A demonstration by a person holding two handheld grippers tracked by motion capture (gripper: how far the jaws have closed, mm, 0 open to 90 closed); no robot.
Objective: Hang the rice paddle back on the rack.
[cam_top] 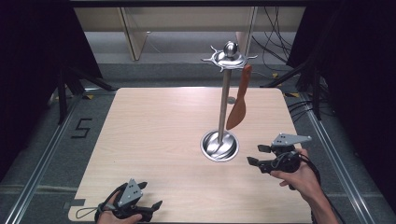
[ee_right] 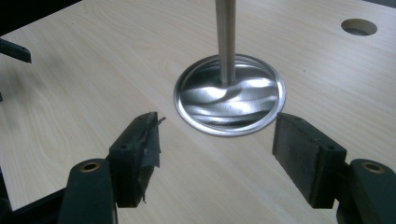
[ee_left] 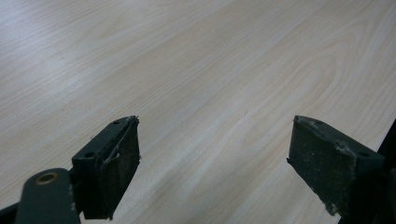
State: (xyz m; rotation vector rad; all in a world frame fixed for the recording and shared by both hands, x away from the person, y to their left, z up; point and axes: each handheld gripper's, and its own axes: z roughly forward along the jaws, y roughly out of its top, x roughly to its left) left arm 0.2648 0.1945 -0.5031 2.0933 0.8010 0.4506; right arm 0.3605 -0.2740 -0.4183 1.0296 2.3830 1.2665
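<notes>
A steel utensil stand (cam_top: 224,88) rises from a round shiny base (cam_top: 219,145) on the wooden table (cam_top: 154,135). An orange spatula (cam_top: 238,105) hangs from a hook of the stand's top ring (cam_top: 229,58). My right gripper (cam_top: 254,155) hovers just right of the base, pointing left at it, jaws open and empty. In the right gripper view the base (ee_right: 229,95) and pole (ee_right: 225,37) lie just ahead of my right gripper (ee_right: 215,144). My left gripper (cam_top: 150,196) rests near the table's front left edge, open and empty. Bare wood lies between the jaws of my left gripper (ee_left: 215,158).
A round cable hole (ee_right: 358,27) pierces the table beyond the stand. Dark curtains flank both sides. Cables (cam_top: 275,51) trail on the floor at the back right. A floor marking "5" (cam_top: 81,127) lies left of the table.
</notes>
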